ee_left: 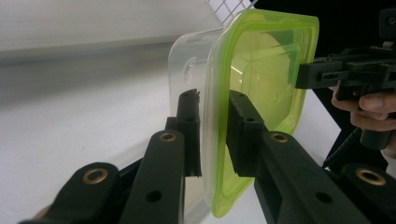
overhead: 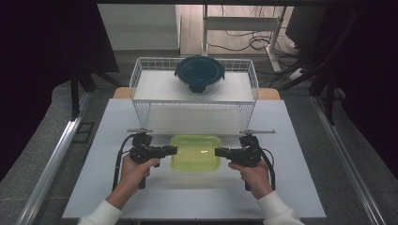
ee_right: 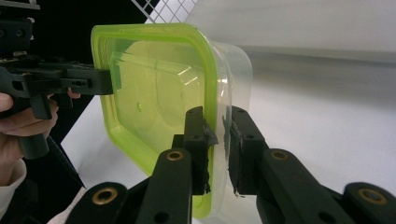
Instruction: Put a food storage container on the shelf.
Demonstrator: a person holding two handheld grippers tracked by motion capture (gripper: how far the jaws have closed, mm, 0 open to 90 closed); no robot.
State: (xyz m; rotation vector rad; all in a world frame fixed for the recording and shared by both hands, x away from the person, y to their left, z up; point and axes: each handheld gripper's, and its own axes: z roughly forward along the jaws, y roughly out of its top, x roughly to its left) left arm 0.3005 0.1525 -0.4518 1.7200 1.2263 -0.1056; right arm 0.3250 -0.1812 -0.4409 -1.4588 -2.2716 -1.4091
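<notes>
Both hand-held grippers, left [overhead: 172,149] and right [overhead: 219,151], pinch opposite rims of the green-lidded container [overhead: 196,152] between them.

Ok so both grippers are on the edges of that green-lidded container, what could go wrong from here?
1. The left gripper and right gripper each pinch only the thin lid rim of the container; the clear tub could pop off the lid if lifted.
2. Uneven lifting could tilt it and let it slip from one grip.
3. The wire rack stands just behind; moving forward could knock it.
</notes>
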